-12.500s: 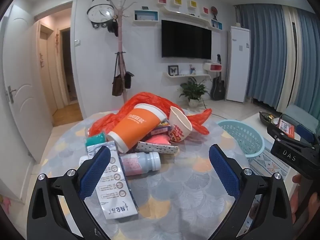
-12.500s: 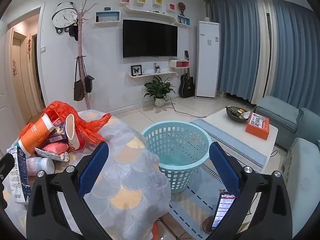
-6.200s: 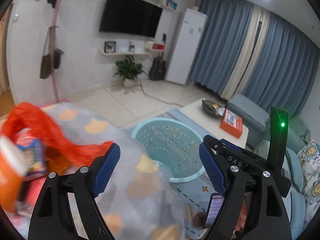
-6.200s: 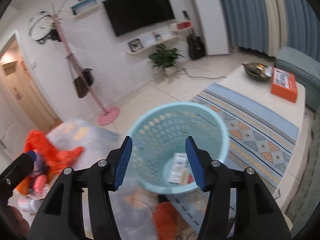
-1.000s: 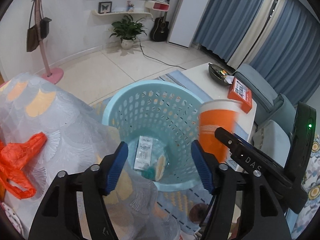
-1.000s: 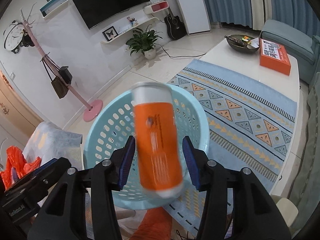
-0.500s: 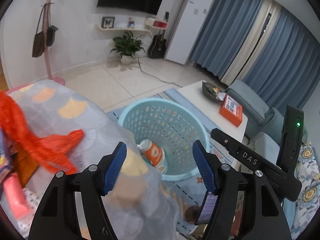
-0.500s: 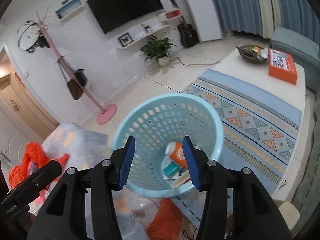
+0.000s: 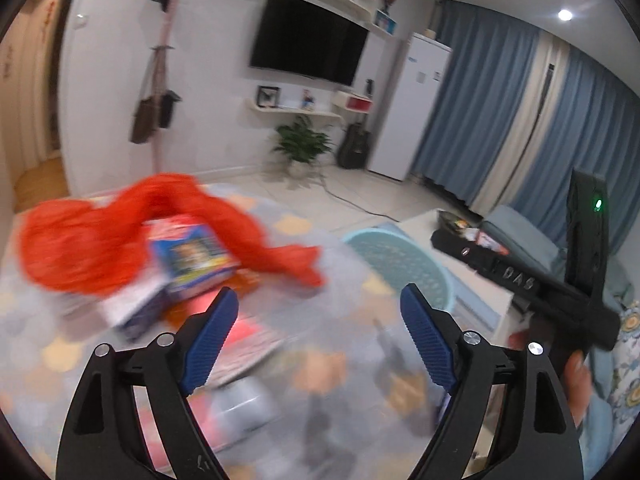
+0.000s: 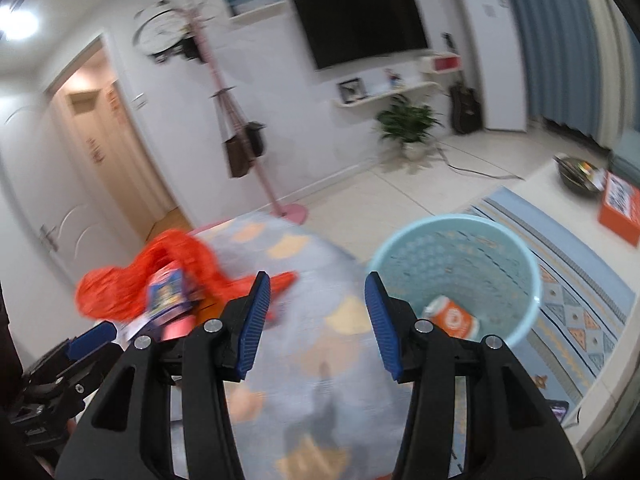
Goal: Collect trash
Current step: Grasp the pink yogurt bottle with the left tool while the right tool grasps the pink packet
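One orange cup (image 10: 452,317) lies in the basket (image 10: 520,258); both my left gripper (image 9: 318,344) and right gripper (image 10: 316,322) are spread and empty, with the orange bag (image 9: 84,248) and boxes (image 9: 192,258) uncollected at the table (image 10: 304,360)'s far edge.

Grippers: two, left gripper (image 9: 320,332), right gripper (image 10: 316,316)
Basket (image 10: 516,256): one
Orange cup (image 10: 452,316): one
Orange bag (image 9: 100,240): one
Blue box (image 9: 192,256): one

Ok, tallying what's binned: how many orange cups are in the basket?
1: the orange cup lies on its side at the bottom of the basket; other trash may be hidden.

Home living room: wall television (image 9: 308,38), sofa (image 9: 520,236).
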{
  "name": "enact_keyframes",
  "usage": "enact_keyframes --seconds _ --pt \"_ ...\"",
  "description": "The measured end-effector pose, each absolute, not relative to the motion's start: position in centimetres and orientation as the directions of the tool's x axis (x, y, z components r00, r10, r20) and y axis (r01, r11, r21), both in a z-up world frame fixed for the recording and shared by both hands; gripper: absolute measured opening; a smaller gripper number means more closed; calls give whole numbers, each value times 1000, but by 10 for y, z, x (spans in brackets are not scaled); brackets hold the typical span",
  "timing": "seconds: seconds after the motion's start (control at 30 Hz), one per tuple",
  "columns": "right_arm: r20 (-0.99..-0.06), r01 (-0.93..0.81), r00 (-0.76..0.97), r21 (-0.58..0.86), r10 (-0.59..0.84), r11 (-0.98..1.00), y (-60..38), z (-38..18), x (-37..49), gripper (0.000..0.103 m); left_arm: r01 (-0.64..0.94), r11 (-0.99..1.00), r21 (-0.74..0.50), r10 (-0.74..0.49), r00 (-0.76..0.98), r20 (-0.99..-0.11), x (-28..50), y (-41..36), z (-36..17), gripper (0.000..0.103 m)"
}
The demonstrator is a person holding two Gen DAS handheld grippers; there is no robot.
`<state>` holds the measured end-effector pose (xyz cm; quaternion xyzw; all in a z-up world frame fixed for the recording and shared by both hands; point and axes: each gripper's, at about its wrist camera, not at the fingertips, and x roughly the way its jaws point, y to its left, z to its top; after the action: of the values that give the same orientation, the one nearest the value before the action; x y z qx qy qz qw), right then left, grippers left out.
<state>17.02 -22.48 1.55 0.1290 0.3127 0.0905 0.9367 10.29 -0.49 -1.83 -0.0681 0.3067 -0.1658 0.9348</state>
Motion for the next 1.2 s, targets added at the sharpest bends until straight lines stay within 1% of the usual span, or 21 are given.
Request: enact_keyframes --seconds 0.1,0.27,0.33,0.4,0.53,0.63,0.73,0.83,0.97,1.03,1.2 --pt "-560 -162 770 292 306 943 -192 16 167 46 224 949 -222 -311 771 -555 93 32 -23 88" --pt "-592 -235 707 319 387 918 -157 2 171 50 116 970 -215 -225 767 -602 91 85 -41 89" --pt "-603 -249 686 330 406 911 -145 -6 173 51 96 972 -216 -215 743 -634 99 99 -53 89" --pt "-620 -249 661 349 422 903 -138 -15 175 51 96 968 -232 -229 714 -662 106 109 -62 88" --pt "-649 -250 621 368 440 896 -130 -29 178 51 136 943 -303 -319 625 -712 114 114 -75 87" --pt "-653 -267 614 357 444 895 -127 -28 175 51 217 911 -350 -411 544 -731 111 106 -78 87" --pt "-649 -288 612 348 451 892 -124 -22 175 51 275 915 -296 -396 465 -792 106 86 -82 87" --pt "-647 -312 610 335 458 889 -118 -18 173 51 335 914 -229 -367 438 -821 99 65 -82 87" --pt "-651 -328 605 321 459 888 -114 -16 174 51 372 918 -135 -306 452 -838 94 41 -84 79" --pt "-659 -338 599 308 456 889 -110 -15 175 51 369 925 -91 -267 462 -846 93 33 -88 69" --pt "-673 -374 583 276 456 885 -97 -16 179 51 368 925 -95 -274 473 -837 79 31 -89 50"
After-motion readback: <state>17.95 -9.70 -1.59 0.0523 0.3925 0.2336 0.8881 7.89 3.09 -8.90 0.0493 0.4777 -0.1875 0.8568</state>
